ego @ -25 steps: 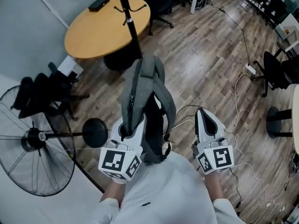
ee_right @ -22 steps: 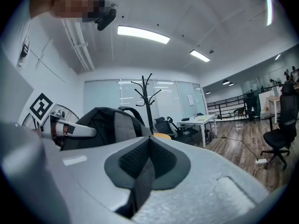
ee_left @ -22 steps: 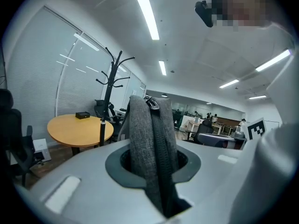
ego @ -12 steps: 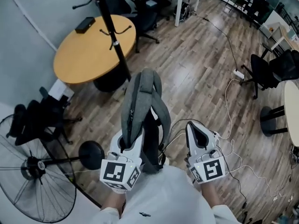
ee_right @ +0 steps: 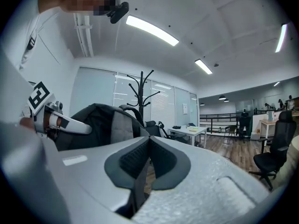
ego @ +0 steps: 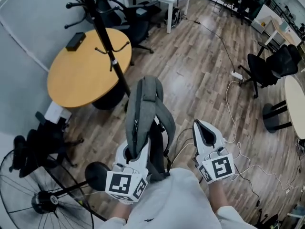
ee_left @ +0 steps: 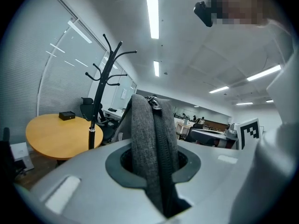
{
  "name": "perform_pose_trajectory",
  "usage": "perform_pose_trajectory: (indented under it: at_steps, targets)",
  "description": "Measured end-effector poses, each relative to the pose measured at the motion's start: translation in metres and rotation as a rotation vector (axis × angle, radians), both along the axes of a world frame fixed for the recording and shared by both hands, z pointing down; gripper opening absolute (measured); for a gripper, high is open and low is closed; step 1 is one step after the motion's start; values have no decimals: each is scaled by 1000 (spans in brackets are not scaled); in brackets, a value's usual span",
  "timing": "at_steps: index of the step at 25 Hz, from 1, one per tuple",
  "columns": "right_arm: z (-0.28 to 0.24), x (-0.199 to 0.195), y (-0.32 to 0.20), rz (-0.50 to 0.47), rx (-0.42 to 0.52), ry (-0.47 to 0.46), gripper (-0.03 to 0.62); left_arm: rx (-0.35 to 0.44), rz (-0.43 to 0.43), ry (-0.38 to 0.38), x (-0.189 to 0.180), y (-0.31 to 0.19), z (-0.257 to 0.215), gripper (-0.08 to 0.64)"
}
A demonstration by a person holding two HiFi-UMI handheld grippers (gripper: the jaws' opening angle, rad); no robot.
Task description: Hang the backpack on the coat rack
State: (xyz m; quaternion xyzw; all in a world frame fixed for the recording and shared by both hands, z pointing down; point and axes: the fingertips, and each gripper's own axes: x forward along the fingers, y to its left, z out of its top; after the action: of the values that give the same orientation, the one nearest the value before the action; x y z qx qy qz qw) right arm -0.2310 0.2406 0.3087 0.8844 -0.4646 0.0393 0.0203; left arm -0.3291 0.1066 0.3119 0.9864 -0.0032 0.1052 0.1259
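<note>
Long ceiling strip lamps [ee_left: 151,10] light the room evenly and coolly, and they burn out to plain white glare in both gripper views. Shadows are soft, and the wooden floor [ego: 200,75] carries a pale sheen in the head view. All three views bend straight lines toward the edges, and the gripper views darken to black at the corners. The backpack [ee_left: 148,139] fabric looks fairly crisp, while the coat rack [ee_right: 141,85] reads as a dark silhouette.

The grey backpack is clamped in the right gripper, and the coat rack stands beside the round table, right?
No: the left gripper clamps the backpack, as the left gripper view shows. The coat rack does stand beside the round table.
</note>
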Motion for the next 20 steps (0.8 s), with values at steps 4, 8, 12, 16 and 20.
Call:
perform_pose_trajectory:
  at_steps: [4, 8, 12, 16, 20]
  targets:
    - [0, 3, -20, -2, 4, 8, 2, 15, 36, 7, 10, -12, -5, 101]
    - [2, 4, -35, -11, -9, -7, 2, -3, 35, -12, 20, -29, 3, 103]
    - [3, 16, -49, -37, -6, -24, 2, -1, 13, -20, 27, -41, 3, 103]
    - [5, 37, -60, -80, 7, -30, 2, 8, -27, -31, 46, -49, 6, 103]
    - [6, 60, -75, -121, 19, -29, 2, 24, -59, -43, 66, -59, 8, 103]
